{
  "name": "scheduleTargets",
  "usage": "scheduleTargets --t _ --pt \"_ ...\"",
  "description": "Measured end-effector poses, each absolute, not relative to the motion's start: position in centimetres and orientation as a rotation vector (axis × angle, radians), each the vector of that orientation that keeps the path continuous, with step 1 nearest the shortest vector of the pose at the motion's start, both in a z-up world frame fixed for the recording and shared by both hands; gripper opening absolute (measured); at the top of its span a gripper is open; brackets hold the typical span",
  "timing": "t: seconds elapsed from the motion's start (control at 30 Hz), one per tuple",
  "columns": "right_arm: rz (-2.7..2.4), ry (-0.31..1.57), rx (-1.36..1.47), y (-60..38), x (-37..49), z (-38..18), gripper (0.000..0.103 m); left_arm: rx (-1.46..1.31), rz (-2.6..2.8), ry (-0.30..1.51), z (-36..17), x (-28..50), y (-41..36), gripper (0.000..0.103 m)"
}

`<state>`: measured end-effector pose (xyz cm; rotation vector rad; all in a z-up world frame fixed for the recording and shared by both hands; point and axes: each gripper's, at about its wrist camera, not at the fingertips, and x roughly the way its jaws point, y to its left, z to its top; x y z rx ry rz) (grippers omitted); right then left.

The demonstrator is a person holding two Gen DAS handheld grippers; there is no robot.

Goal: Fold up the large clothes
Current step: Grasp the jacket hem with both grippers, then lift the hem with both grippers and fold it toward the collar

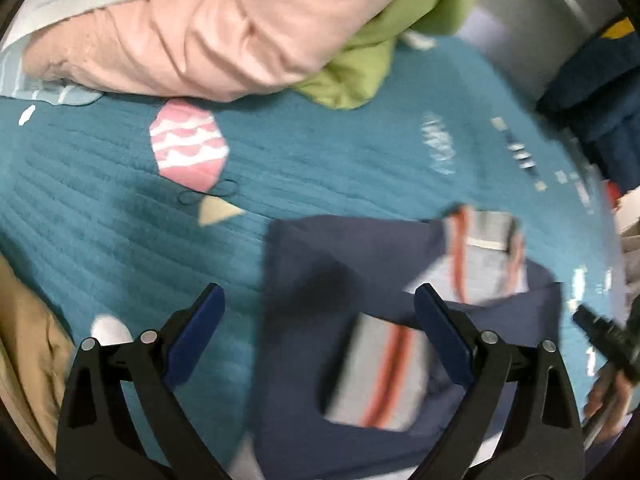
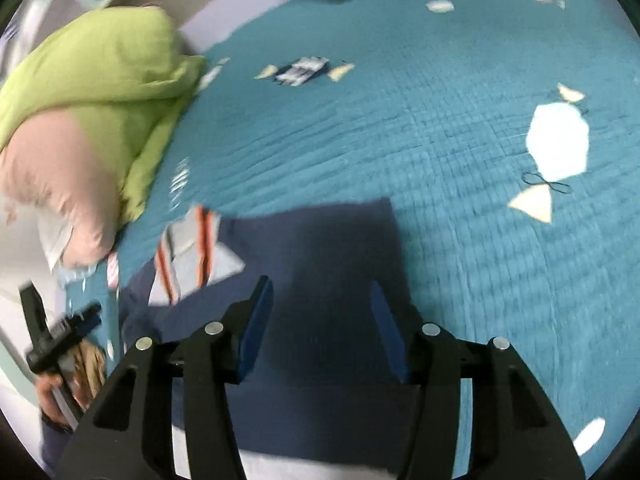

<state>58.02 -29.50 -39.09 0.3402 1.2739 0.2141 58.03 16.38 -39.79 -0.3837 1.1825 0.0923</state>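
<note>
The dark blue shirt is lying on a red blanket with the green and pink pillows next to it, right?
Not quite. The blanket is teal, not red, as the right wrist view shows. The rest holds: the dark blue shirt lies on it, with the green pillow and pink pillow beside it.

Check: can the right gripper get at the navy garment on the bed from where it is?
Probably yes. The right gripper hangs with its jaws open right over the navy garment, which lies flat on the teal quilt. Nothing sits between them; the green and pink bedding is off to the side.
</note>
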Motion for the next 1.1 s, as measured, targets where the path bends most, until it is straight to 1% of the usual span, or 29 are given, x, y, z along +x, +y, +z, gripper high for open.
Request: scheduleTargets --t 0.07,0.13,0.2,0.27,0.3,0.37,0.4,0.43,0.47,0.5,0.53,0.57,0.6,0.63,0.67,0.7,0.77,1.0,1.1 --pt "0.195 1.302 0.342 -29.5 59.9 -40.0 0.051 -0.402 0.09 1.225 -40.8 59.2 17.3 0.095" --pt "0.158 1.33 0.279 -29.1 61.4 -40.9 0.055 -0.437 0.1 1.278 -42.2 60.3 18.3 0.095" --pt "0.127 1.367 0.263 -29.1 62.4 -42.0 0.056 -0.458 0.098 1.34 -43.6 61.3 18.9 0.095" --pt "0.113 1.404 0.27 -29.3 63.0 -43.1 0.056 -0.438 0.098 1.355 -44.3 61.8 18.9 0.095" --pt "0.115 1.405 0.282 -29.4 63.1 -43.5 0.059 -0.426 0.099 1.358 -44.4 62.1 18.8 0.095" --pt "0.13 1.402 0.296 -29.4 63.2 -43.7 0.059 -0.385 0.099 1.374 -44.8 62.5 18.3 0.095" --pt "0.157 1.402 0.304 -29.3 63.2 -43.6 0.055 -0.366 0.097 1.376 -44.8 62.6 18.0 0.095" --pt "0.187 1.401 0.312 -29.2 63.1 -43.4 0.043 -0.341 0.092 1.381 -44.8 62.9 17.7 0.093" --pt "0.206 1.401 0.317 -29.0 63.1 -43.2 0.037 -0.31 0.092 1.392 -44.8 63.1 17.3 0.085" --pt "0.228 1.407 0.325 -29.0 63.0 -43.3 0.031 -0.293 0.093 1.394 -44.6 63.3 17.0 0.074" --pt "0.226 1.407 0.323 -28.9 63.0 -43.4 0.031 -0.281 0.093 1.389 -44.4 63.4 16.9 0.069" --pt "0.217 1.406 0.319 -29.1 63.0 -43.7 0.031 -0.282 0.09 1.383 -44.5 63.6 16.7 0.054" --pt "0.218 1.408 0.334 -29.3 63.0 -44.2 0.03 -0.275 0.101 1.386 -44.6 63.7 16.6 0.052" --pt "0.212 1.4 0.355 -29.5 62.9 -44.2 0.025 -0.265 0.105 1.385 -44.5 63.8 16.4 0.049" --pt "0.205 1.395 0.364 -29.6 62.9 -44.3 0.021 -0.256 0.096 1.381 -44.4 63.8 16.2 0.035" --pt "0.207 1.391 0.367 -29.4 62.7 -44.3 0.01 -0.255 0.068 1.371 -44.1 63.7 15.8 0.014" --pt "0.237 1.365 0.365 -28.9 62.1 -43.7 0.009 -0.228 0.053 1.347 -43.4 63.4 15.2 0.009" --pt "0.307 1.211 0.358 -28.5 59.0 -38.1 0.008 -0.261 -0.045 1.183 -38.6 59.9 14.8 0.007" --pt "0.353 1.167 0.355 -28.4 56.9 -35.2 0.008 -0.264 -0.088 1.133 -35.6 56.6 14.9 0.007"
